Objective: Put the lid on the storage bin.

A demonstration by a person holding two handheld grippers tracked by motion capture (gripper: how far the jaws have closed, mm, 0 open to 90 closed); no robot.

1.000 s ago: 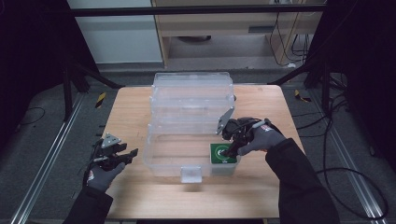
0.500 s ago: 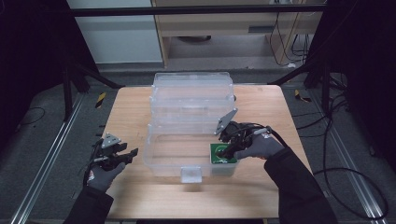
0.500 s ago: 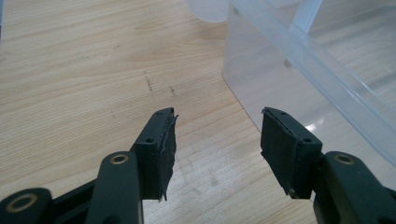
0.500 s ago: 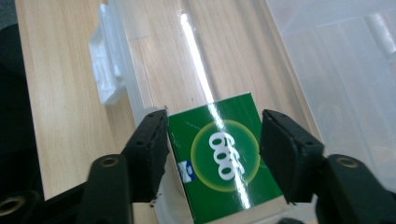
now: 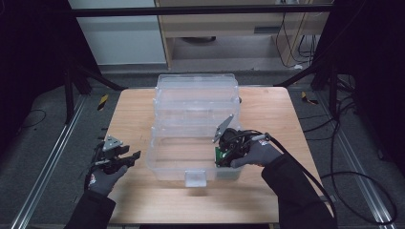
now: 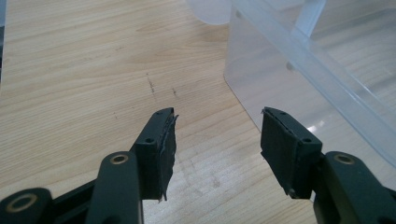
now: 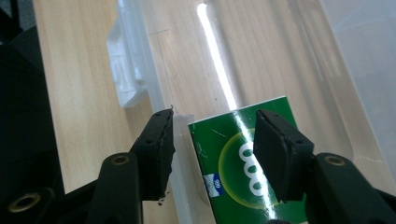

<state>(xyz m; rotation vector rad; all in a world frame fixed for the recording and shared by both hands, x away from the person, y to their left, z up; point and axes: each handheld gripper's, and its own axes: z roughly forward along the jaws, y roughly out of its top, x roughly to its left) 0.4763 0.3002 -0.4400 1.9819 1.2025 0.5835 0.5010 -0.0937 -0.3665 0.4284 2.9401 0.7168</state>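
Right gripper [image 5: 224, 153] was at the near right corner of the clear plastic bin [image 5: 162, 164], over a green box [image 7: 243, 158] that lay inside the bin against its front wall. In the right gripper view one jaw stood outside the wall [image 7: 163, 121] and the other over the box face, so both wall and box edge sat between them. The jaws had just been closing and stood about half open; whether the pads pressed on anything could not be told. Left gripper [image 6: 217, 140] hovered over bare wooden table [image 6: 84, 70] beside the bin's left end, jaws wide apart, holding nothing.

Judgement: the step in hand looked like taking hold of the green box. To do it well, the outer jaw probably needed to come inside the wall so only the box was pinched. Gripping wall and box together risked dragging the bin. The idle left gripper could steady the bin's left end.
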